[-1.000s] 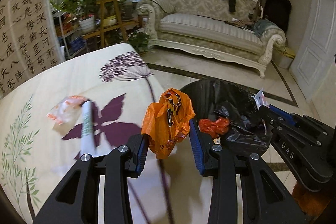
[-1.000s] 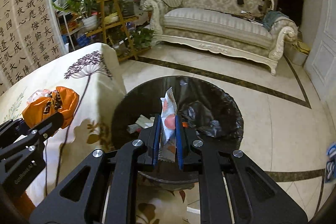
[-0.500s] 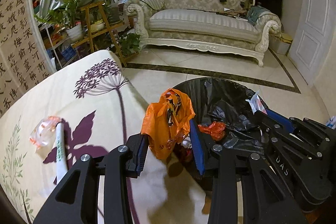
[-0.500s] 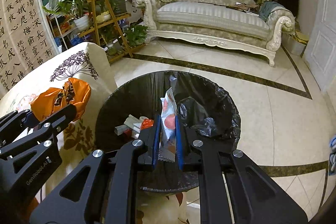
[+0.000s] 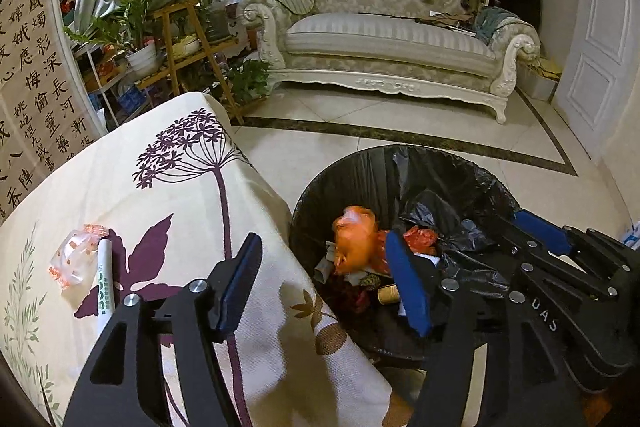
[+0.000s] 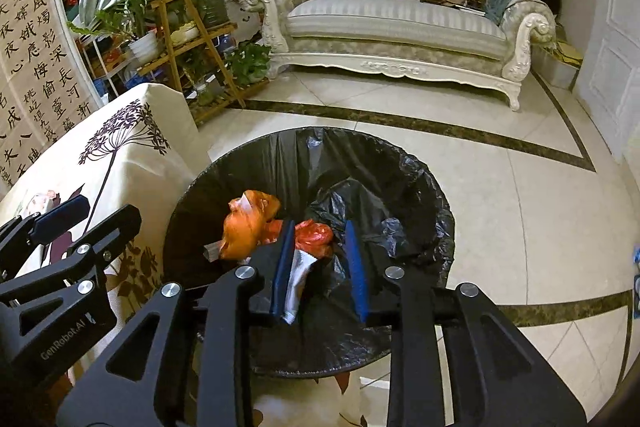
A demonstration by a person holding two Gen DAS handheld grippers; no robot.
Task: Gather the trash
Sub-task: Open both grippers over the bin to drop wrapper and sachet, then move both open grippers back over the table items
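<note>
A bin with a black liner (image 6: 360, 147) stands on the floor beside the table. My left gripper (image 5: 324, 283) hangs over its near rim, its jaws opening with nothing between them. The orange plastic bag (image 5: 354, 241) lies loose in the bin on other trash. My right gripper (image 6: 320, 267) is above the bin's middle, its jaws also opening. A silver snack wrapper (image 6: 298, 277) hangs between them, leaning on the left pad, with the right pad clear of it. A red bag (image 6: 316, 233) lies beneath it.
The table's floral cloth (image 5: 172, 187) carries a clear wrapper with orange print (image 5: 74, 259) and a white tube (image 5: 105, 279). A sofa (image 5: 384, 39) and a plant rack (image 5: 180, 39) stand beyond the tiled floor. A white door (image 5: 600, 39) is on the right.
Both grippers' jaws have parted. The orange bag has dropped from the left gripper into the bin. The wrapper has come loose in the right gripper and slid lower.
</note>
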